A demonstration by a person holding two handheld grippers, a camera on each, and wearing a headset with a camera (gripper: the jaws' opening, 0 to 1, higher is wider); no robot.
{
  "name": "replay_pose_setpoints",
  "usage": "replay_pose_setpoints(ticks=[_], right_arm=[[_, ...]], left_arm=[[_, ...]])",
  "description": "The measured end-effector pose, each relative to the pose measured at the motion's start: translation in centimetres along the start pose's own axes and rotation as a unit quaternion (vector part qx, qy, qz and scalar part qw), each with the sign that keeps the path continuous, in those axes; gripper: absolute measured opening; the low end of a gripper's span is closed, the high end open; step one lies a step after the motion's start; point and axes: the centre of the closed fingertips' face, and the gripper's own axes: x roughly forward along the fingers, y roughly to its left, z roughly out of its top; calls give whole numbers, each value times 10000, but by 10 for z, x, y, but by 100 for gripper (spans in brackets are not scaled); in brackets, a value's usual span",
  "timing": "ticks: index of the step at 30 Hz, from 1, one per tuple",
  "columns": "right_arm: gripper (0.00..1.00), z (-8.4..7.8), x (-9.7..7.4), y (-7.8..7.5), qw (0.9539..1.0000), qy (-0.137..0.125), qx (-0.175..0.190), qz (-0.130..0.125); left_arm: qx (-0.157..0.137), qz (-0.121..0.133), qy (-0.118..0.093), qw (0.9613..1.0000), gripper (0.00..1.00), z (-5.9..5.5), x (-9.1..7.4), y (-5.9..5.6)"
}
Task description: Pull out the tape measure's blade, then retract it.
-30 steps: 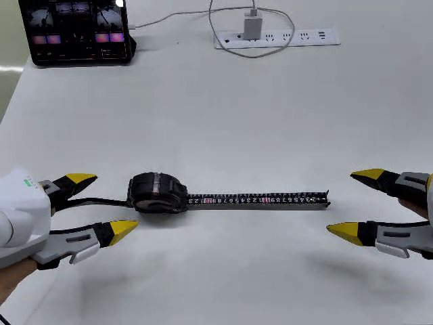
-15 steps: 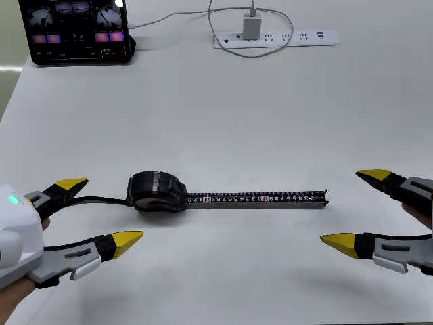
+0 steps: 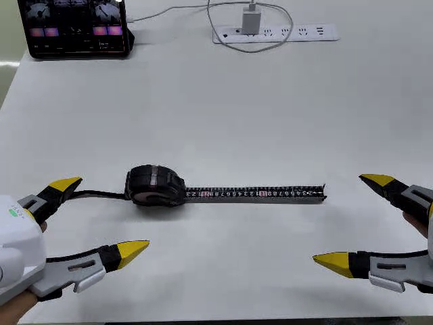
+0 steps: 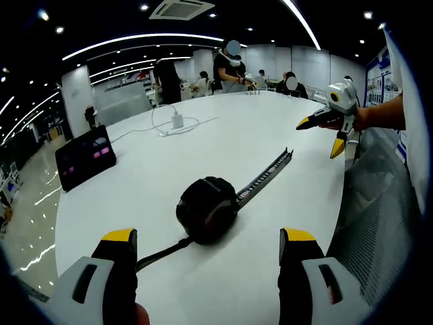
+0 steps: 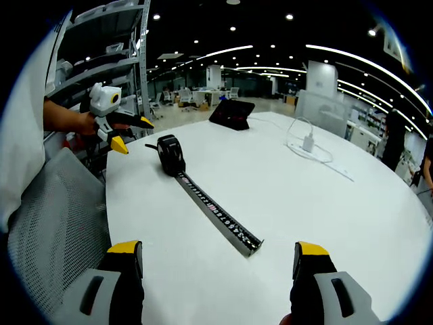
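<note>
A black tape measure [image 3: 155, 186] lies on the white table, its blade [image 3: 256, 194] drawn out to the right and resting flat, with a black strap trailing left. My left gripper [image 3: 103, 218] stands open to the left of the case, holding nothing. My right gripper [image 3: 350, 221] is open to the right of the blade's end hook [image 3: 323, 193], apart from it. In the left gripper view the case [image 4: 206, 208] sits ahead between the yellow tips [image 4: 119, 236]. From the right gripper view the blade [image 5: 215, 213] runs away toward the case [image 5: 170, 154].
A dark tablet with a lit screen [image 3: 76, 28] stands at the table's back left. A white power strip [image 3: 277, 34] with a charger and looped cable lies at the back. A mesh chair [image 5: 57, 223] stands by the table's near edge. People are far off in the room.
Both grippers have drawn back toward the near edge and away from the tape measure, their jaws spread a little wider. The tape measure and its blade lie as before.
</note>
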Motion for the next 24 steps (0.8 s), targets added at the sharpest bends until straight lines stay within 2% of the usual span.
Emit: replay_pose_setpoints(ticks=[3,5,9,16,24], right_arm=[[94,-2,0,2,10000,-2,43,-9],[96,-4,0,3,10000,19,7,-42],[99,-4,-2,7,10000,-5,62,-47],[99,-8,-7,9,9999,44,89,-52],[99,-11,-13,6,9996,-32,232,-140]], left_arm=[[1,-3,-36,10000,88,2,-1,-3],[105,6,0,9999,89,0,-1,-6],[93,-43,-4,9999,92,-1,-2,-11],[109,-90,-38,9999,98,-1,-5,-16],[91,-120,-18,9999,99,-4,-7,-18]])
